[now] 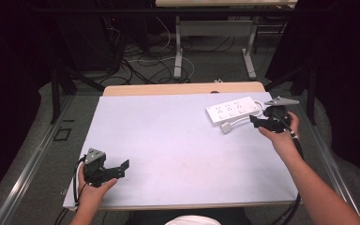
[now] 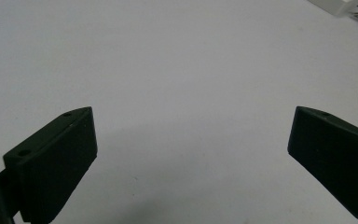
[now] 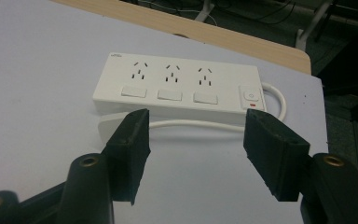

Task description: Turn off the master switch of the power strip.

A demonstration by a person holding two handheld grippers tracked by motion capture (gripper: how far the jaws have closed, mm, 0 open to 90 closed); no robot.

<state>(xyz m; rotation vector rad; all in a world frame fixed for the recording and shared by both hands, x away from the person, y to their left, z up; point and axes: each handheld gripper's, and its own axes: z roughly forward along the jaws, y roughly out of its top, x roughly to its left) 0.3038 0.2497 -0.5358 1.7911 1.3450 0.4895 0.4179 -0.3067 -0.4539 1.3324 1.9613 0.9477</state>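
The left gripper (image 1: 122,168) rested at the table's (image 1: 168,140) near left corner, its jaws spread wide over bare surface. Farther off on the right, the right gripper (image 1: 258,122) hovered with jaws apart, just short of the white power strip (image 1: 233,110), whose cord (image 3: 200,124) lay in front of it.

White power strip (image 1: 233,110) lies flat, sockets up, three outlets each with a switch, one round button at the end nearest my right gripper (image 1: 258,123). Its white cord (image 3: 193,124) loops between strip and my parted jaws.
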